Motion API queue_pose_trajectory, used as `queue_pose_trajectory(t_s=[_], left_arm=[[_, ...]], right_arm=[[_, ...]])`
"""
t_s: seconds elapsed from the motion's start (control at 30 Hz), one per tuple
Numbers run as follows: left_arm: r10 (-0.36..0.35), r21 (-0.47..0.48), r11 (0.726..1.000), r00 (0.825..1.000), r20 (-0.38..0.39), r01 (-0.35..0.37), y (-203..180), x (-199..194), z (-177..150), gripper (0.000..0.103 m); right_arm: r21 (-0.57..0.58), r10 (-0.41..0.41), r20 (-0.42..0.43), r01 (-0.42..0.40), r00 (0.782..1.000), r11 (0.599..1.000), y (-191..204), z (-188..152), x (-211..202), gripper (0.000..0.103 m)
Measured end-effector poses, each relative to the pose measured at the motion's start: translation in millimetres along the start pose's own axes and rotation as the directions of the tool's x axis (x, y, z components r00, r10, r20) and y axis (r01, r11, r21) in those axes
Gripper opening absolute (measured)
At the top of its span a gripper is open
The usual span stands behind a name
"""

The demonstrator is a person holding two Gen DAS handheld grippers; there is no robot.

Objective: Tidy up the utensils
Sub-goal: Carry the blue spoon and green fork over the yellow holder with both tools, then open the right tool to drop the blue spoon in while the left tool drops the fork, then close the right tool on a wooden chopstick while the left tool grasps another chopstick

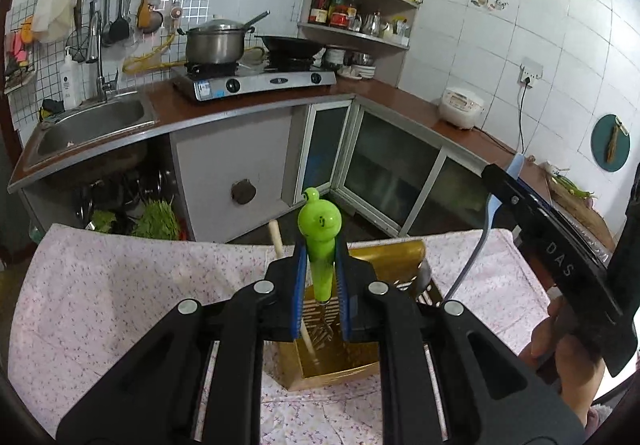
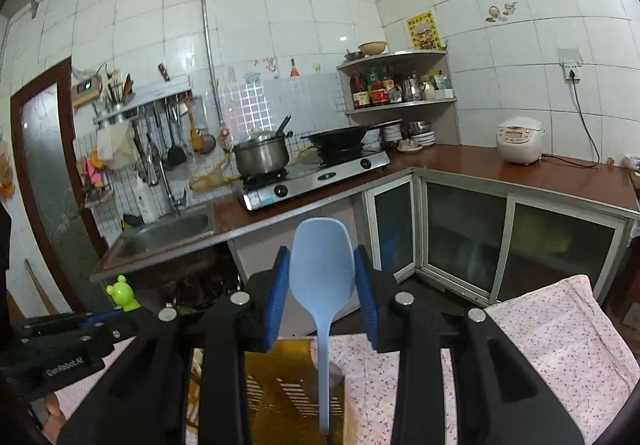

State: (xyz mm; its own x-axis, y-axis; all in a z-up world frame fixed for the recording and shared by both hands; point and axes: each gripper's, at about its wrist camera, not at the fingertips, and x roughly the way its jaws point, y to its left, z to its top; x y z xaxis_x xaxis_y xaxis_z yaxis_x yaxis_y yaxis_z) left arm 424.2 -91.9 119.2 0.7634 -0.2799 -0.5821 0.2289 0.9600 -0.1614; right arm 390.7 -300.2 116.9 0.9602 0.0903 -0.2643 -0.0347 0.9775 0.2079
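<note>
At 9 o'clock of the holder (image 1: 336, 375): bare flowered cloth (image 1: 120, 285), wide and flat, plenty of room for a sideways retreat.

At centre, left view: left gripper (image 1: 319, 250) pinching the green tool (image 1: 320, 225) by its neck, jaws pressed on both sides. Frog-shaped head up at 12 o'clock, metal end down at 6 o'clock, inside the holder's mouth or just above it; hard to tell which. Just beside it, at 10 o'clock, a wooden stick (image 1: 276, 241) already standing in the holder, leaning toward the far edge.

At 3 o'clock of the green tool: spoon (image 1: 478, 245), thin handle curving down toward the holder's right compartment.

Right view: right gripper (image 2: 322, 258) closed on the spoon's bowl, pads touching its two sides, bowl up at 12 o'clock, handle dropping to 6 o'clock into a dark cup at the holder's right side.

Judged progress: well along. Stick stowed; green tool and spoon both partly lowered, neither released. Left to do: lower fully, open both grippers, lift away. No other loose utensils in sight on the cloth.

Room and edges: the two grippers near each other over one narrow holder, so straight-up exits look safest. Table's far edge close behind the holder at 12 o'clock, open floor beyond, cabinets well apart. Right corner of the cloth at 3 o'clock in the right view, bare.
</note>
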Motion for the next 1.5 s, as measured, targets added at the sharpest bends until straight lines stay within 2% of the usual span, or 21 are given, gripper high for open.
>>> queue_pose_trajectory(t_s=[0.3, 0.47, 0.53, 0.57, 0.6, 0.63, 0.7, 0.8, 0.9, 0.93, 1.0, 1.17, 1.5], left_arm=[[0.014, 0.004, 1.0, 0.997, -0.075, -0.014, 7.6, 22.1, -32.5, 0.012], [0.019, -0.002, 1.0, 0.996, -0.091, -0.019, 9.9, 19.3, -43.2, 0.012], [0.019, -0.004, 1.0, 0.995, -0.094, -0.019, 10.0, 14.7, -44.6, 0.015], [0.019, -0.006, 1.0, 0.995, -0.096, -0.02, 10.4, 12.0, -45.7, 0.017], [0.018, -0.009, 1.0, 0.996, -0.092, -0.019, 11.1, 6.5, -46.8, 0.026], [0.018, -0.011, 1.0, 0.996, -0.085, -0.019, 11.9, 1.1, -47.6, 0.04], [0.02, -0.006, 1.0, 0.998, -0.063, -0.021, 12.2, -13.4, -49.4, 0.058], [0.009, -0.002, 1.0, 0.999, -0.051, -0.01, 13.6, -34.6, -52.3, 0.067], [0.027, -0.003, 1.0, 0.998, -0.053, -0.028, 19.6, -53.8, -58.2, 0.086], [0.036, -0.001, 0.999, 0.998, -0.055, -0.036, 21.9, -59.8, -61.1, 0.091], [0.049, 0.003, 0.999, 0.996, -0.078, -0.049, 27.4, -70.3, -71.6, 0.095], [0.064, 0.016, 0.998, 0.987, -0.146, -0.062, 35.6, -80.7, -104.8, 0.096], [0.092, 0.036, 0.996, 0.952, -0.294, -0.085, 40.1, -68.6, -185.9, 0.098]], right_arm=[[-0.043, 0.016, -0.127, -0.022, 0.992, 0.999, 1.6, -51.5, 17.8, 0.033], [-0.049, 0.015, -0.191, -0.025, 0.982, 0.998, -2.8, -69.1, 20.1, 0.033], [-0.022, 0.03, -0.228, -0.036, 0.973, 0.999, -7.0, -69.1, 19.6, 0.034], [-0.009, 0.037, -0.24, -0.04, 0.97, 0.999, -8.8, -68.3, 18.6, 0.042], [0.004, 0.037, -0.242, -0.037, 0.97, 0.999, -11.4, -66.0, 13.2, 0.053], [0.005, 0.034, -0.239, -0.033, 0.97, 0.999, -12.2, -64.9, 9.3, 0.058], [0.009, 0.039, -0.233, -0.038, 0.972, 0.999, -13.9, -59.8, -3.7, 0.06], [0.012, 0.026, -0.248, -0.023, 0.968, 1.0, -17.4, -54.1, -24.2, 0.066], [-0.013, -0.031, -0.268, 0.029, 0.963, 1.0, -22.8, -54.2, -48.1, 0.073], [-0.025, -0.053, -0.284, 0.048, 0.957, 0.999, -24.8, -56.2, -55.6, 0.074], [-0.037, -0.084, -0.328, 0.076, 0.941, 0.996, -29.2, -62.9, -66.6, 0.076], [-0.044, -0.129, -0.448, 0.122, 0.885, 0.992, -43.0, -97.3, -88.6, 0.076], [-0.054, -0.156, -0.577, 0.153, 0.802, 0.987, -52.4, -174.8, -101.5, 0.076]])
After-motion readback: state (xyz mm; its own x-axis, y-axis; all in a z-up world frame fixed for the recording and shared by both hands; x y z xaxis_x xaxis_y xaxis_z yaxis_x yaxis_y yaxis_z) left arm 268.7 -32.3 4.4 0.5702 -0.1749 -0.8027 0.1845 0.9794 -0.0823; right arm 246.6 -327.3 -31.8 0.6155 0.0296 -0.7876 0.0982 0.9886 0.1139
